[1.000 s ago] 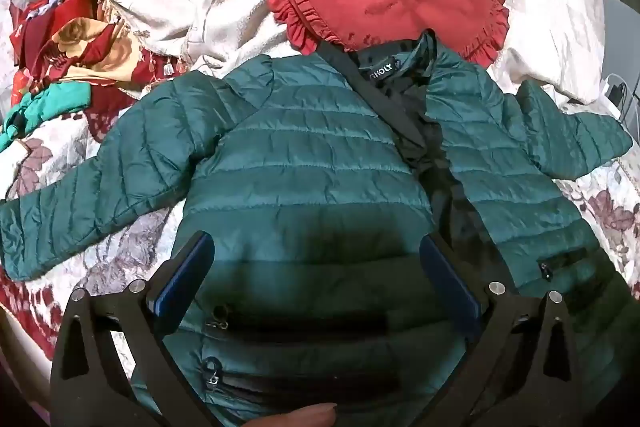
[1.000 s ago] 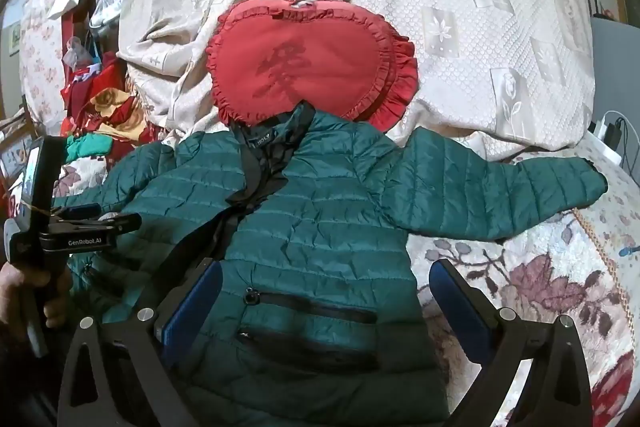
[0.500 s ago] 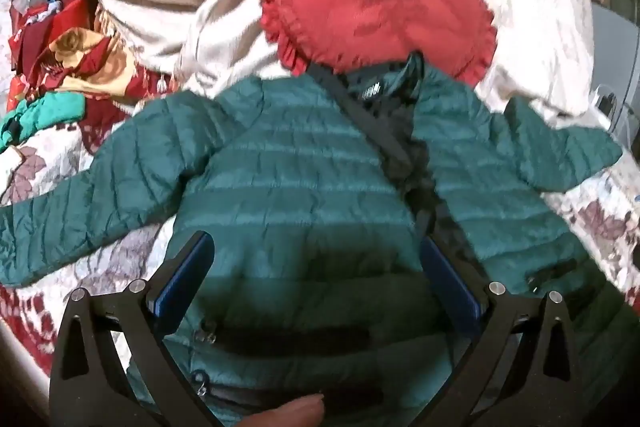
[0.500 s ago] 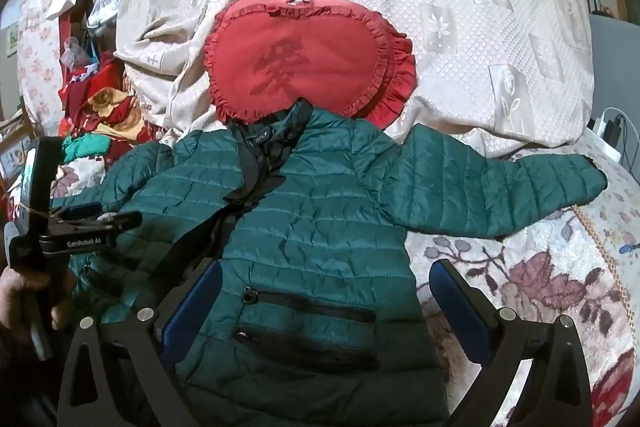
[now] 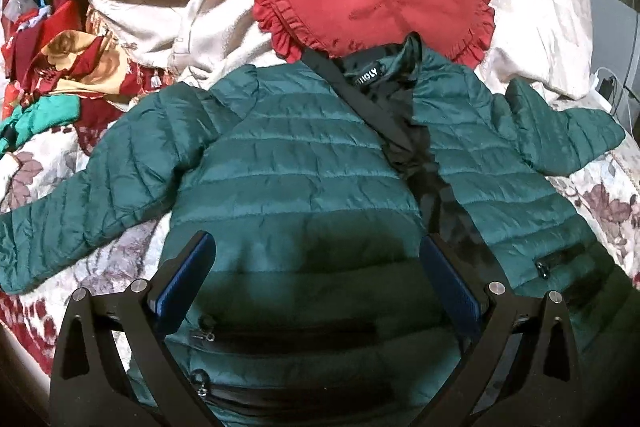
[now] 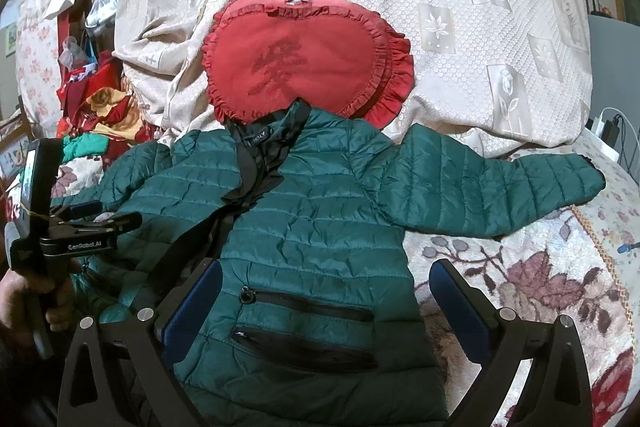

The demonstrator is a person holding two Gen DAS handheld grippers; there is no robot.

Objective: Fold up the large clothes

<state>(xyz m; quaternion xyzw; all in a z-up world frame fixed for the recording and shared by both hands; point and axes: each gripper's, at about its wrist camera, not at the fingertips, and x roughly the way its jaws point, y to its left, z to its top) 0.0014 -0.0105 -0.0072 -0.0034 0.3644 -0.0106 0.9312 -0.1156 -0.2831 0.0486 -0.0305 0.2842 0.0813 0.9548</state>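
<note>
Green puffer jacket [image 5: 304, 163] lies front-up on the floral bedspread [image 6: 540, 283], zip undone, sleeves spread; I hold both grippers over its hem end, nothing gripped yet. Left gripper [image 5: 316, 267] hangs w/ jaws wide apart above the lower front panel, pocket zips showing between them. Right gripper [image 6: 326, 291] likewise spread, one jaw over the panel by the chest-pocket zip, the other past the jacket's side edge, over bedspread. Neither jaw appears to touch fabric, tho I can't be sure.

Long axis runs straight away from the jaws: hem nearest, collar [image 5: 384, 75] farthest, its tip overlapping the red heart-shaped cushion [image 6: 304, 59]. Sleeves run crosswise, right sleeve [image 6: 488, 187] beyond and outboard of my right jaws, left sleeve [image 5: 88, 195] outboard of the left.

My read: close the front first, then fold sleeves in. Slippery quilted shell, so pinch a seam or edge, not one thin layer; keep both sides even abt the zip line.
</note>
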